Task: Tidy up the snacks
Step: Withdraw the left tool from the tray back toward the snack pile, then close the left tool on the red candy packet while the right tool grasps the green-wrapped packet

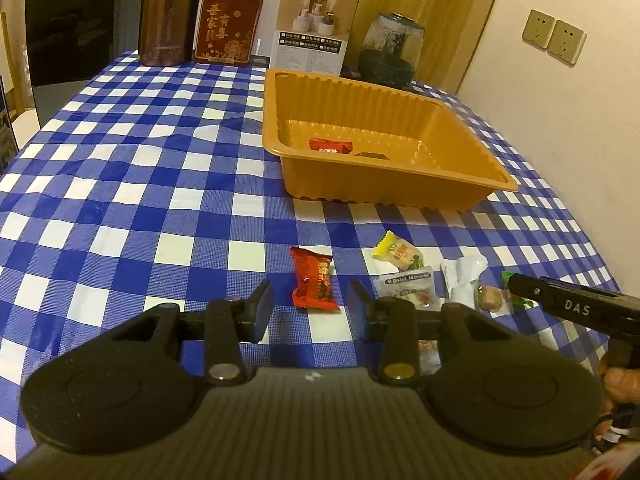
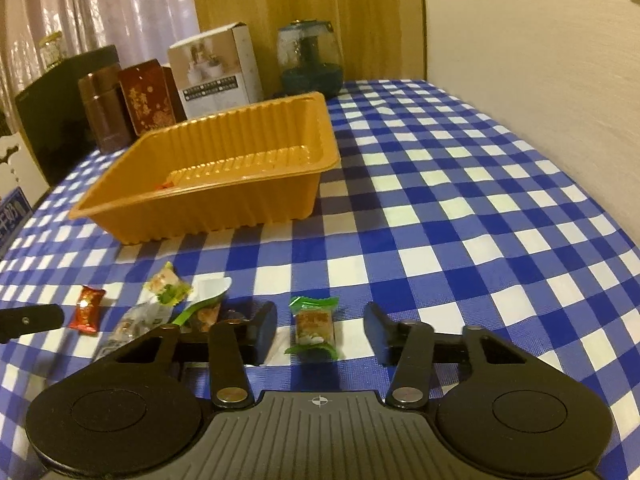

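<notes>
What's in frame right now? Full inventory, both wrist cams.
Tray: 1, orange, mid-table; a red-wrapped snack and a dark one inside.
Loose snacks: about 6, in a row in front of the tray; red one leftmost, green-wrapped one rightmost.
Tablecloth: 1, blue-white check.
Canister: 1, brown, far edge.
Pouch: 1, red, beside canister.
Box: 1, white, behind tray.
Jar: 1, glass, dark base, beside box.
Left gripper: open astride the red snack.
Right gripper: open astride the green-wrapped snack.
</notes>
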